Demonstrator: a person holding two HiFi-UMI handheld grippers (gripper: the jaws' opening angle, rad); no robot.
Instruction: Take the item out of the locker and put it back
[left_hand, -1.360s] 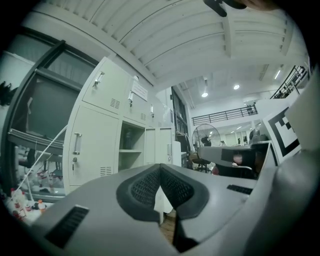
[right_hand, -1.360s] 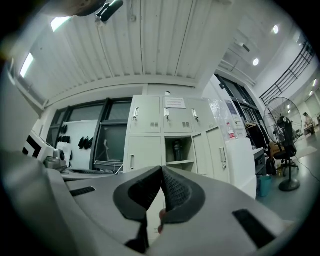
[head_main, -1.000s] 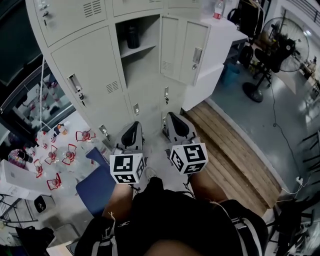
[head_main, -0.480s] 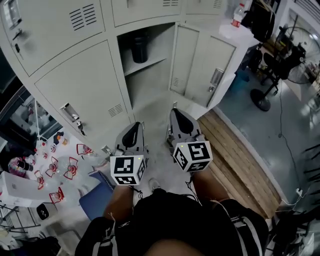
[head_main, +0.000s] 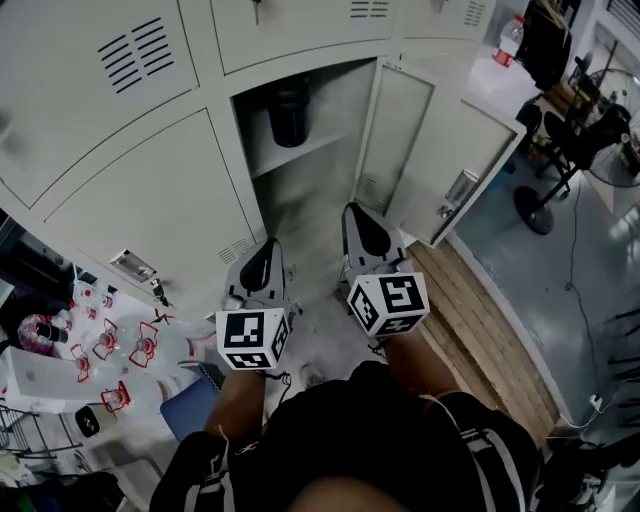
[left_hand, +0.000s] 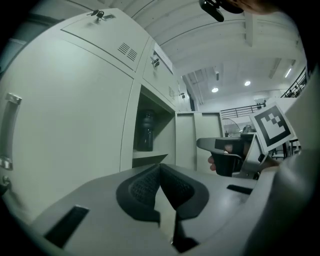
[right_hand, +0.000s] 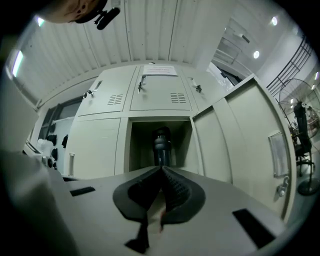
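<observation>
On the locker shelf (head_main: 320, 146) stood a dark bottle (head_main: 290, 112), probably rigid and slick, best taken mid-body; your left gripper (head_main: 268, 246) and right gripper (head_main: 353, 211) were closed, empty.

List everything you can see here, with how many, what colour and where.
lockers: one bank, pale grey, upper left
locker door: one, pale grey, swung open, right of the open compartment
dark bottle: one, black, on the shelf in that compartment
clear bottle: one, red cap, upper right
fan: one, black, far right
wooden boards: one strip, brown, floor at right
small items: several, red and white, floor at left
left tool: one, grey, shut and empty, facing the lockers
right tool: one, grey, shut and empty, facing the dark bottle
marker cubes: two, black and white, one per tool
</observation>
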